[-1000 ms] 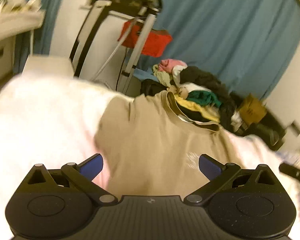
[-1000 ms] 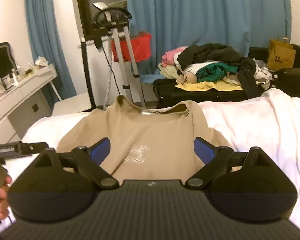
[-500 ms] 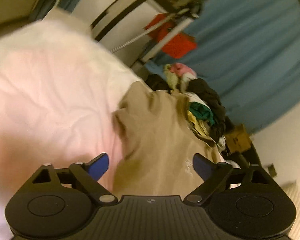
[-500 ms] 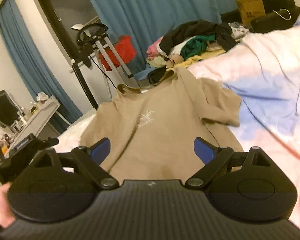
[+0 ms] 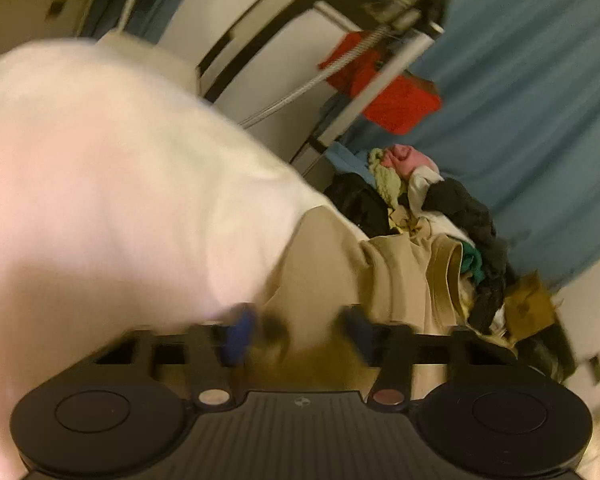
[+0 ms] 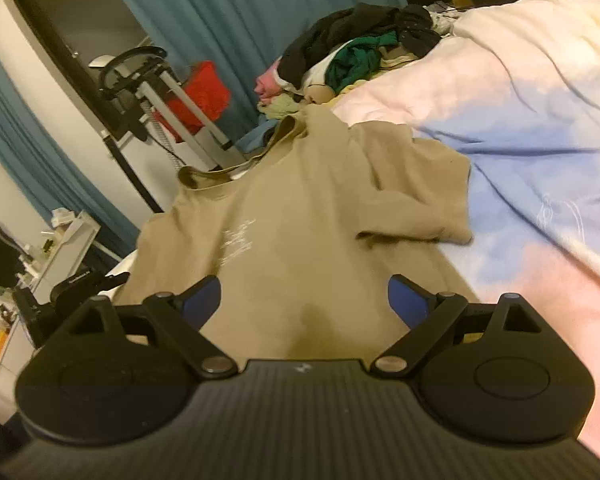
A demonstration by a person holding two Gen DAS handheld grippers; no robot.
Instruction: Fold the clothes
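A tan T-shirt (image 6: 300, 220) with a small white chest print lies spread face up on the white bed cover (image 6: 540, 128), collar toward the far edge. My right gripper (image 6: 305, 300) is open, low over the shirt's bottom hem. In the left wrist view my left gripper (image 5: 296, 330) is blurred, its jaws much closer together around the shirt's (image 5: 340, 276) left edge; whether they pinch the cloth is not clear. The left gripper also shows at the left of the right wrist view (image 6: 80, 288).
A pile of mixed clothes (image 6: 352, 56) sits beyond the bed's far edge. A garment steamer stand (image 6: 160, 92) with a red item stands by the blue curtain (image 6: 240, 12). A white dresser (image 6: 60, 248) is at the left.
My left gripper has dropped to the shirt's left edge and its jaws have narrowed from wide open. My right gripper has moved slightly closer over the hem and stays open.
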